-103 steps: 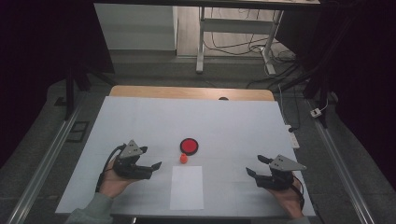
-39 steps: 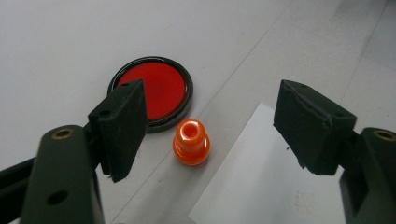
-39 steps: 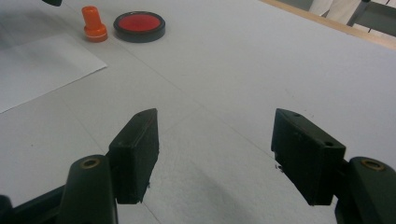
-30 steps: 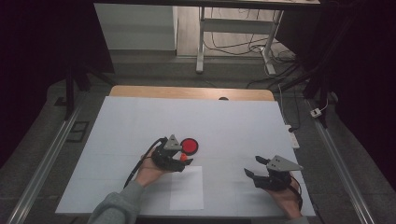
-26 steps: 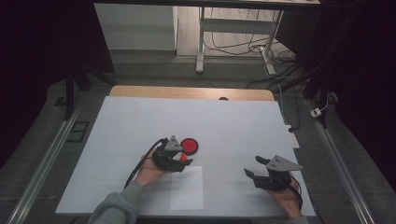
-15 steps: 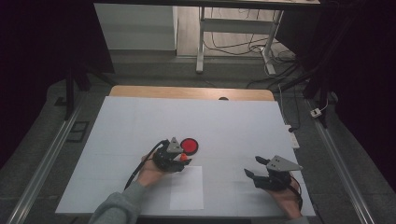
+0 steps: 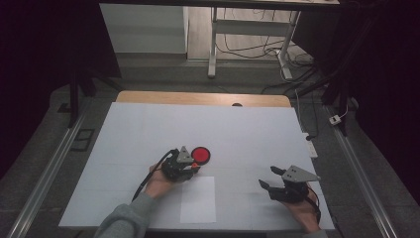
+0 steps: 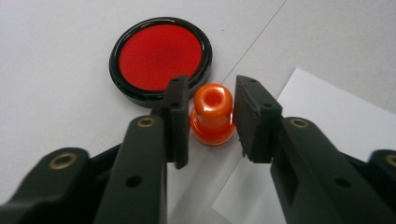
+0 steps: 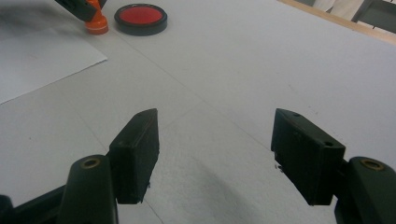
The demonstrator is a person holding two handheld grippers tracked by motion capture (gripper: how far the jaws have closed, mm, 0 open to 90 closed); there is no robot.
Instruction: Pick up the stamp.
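Note:
A small orange stamp (image 8: 212, 114) stands upright on the white table cover, right at the corner of a white paper sheet (image 8: 327, 107). My left gripper (image 8: 212, 93) has just been closing around it, and both pads now lie against the stamp's sides. Just beyond it sits a round red ink pad (image 8: 160, 56) in a black rim. From above, the left gripper (image 7: 190, 168) and stamp (image 7: 194, 166) are beside the ink pad (image 7: 200, 154). My right gripper (image 7: 268, 177) rests at the near right, open and empty (image 9: 217, 126), with the stamp (image 9: 95, 21) far off.
The paper sheet (image 7: 198, 201) lies at the near middle of the white table cover (image 7: 247, 134). A wooden table edge (image 7: 198, 97) runs along the back. Metal rails (image 7: 44, 183) flank both sides, and cables lie on the floor beyond.
The left hand came in from the near left to the stamp beside the ink pad and has closed its jaws around it. The right gripper stayed put.

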